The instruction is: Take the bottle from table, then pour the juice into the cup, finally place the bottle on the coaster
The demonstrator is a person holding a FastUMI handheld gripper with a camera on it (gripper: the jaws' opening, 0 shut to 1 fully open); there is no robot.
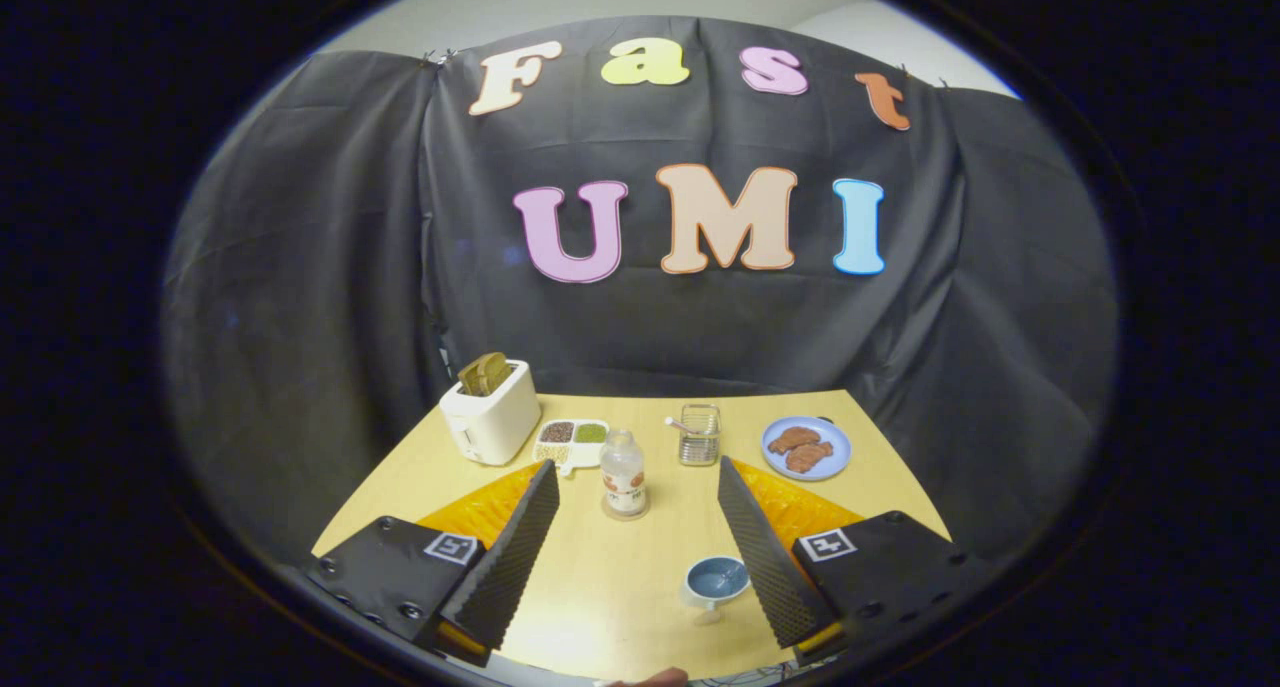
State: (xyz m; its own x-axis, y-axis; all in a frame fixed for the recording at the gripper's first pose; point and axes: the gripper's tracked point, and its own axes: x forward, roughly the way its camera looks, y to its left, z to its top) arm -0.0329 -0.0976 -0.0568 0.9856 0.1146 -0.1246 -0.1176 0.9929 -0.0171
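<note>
A small clear bottle (623,475) with a white cap and a coloured label stands upright mid-table, on a thin round coaster (626,513) whose rim shows around its base. My gripper (637,466) is open, its two ridged black fingers spread wide. The bottle stands level with the fingertips, in the gap between them and nearer the left finger (520,542), touching neither. A small white cup (716,579) with a blue inside sits on the table nearer to me, close beside the right finger (765,547). I cannot tell whether there is liquid in the cup.
On the yellow table (610,607), a white toaster (490,422) holding bread stands at the back left. Beside it lies a divided dish of grains (571,439). A clear glass holder (699,434) stands behind the bottle, and a blue plate of pastries (806,447) lies at the back right.
</note>
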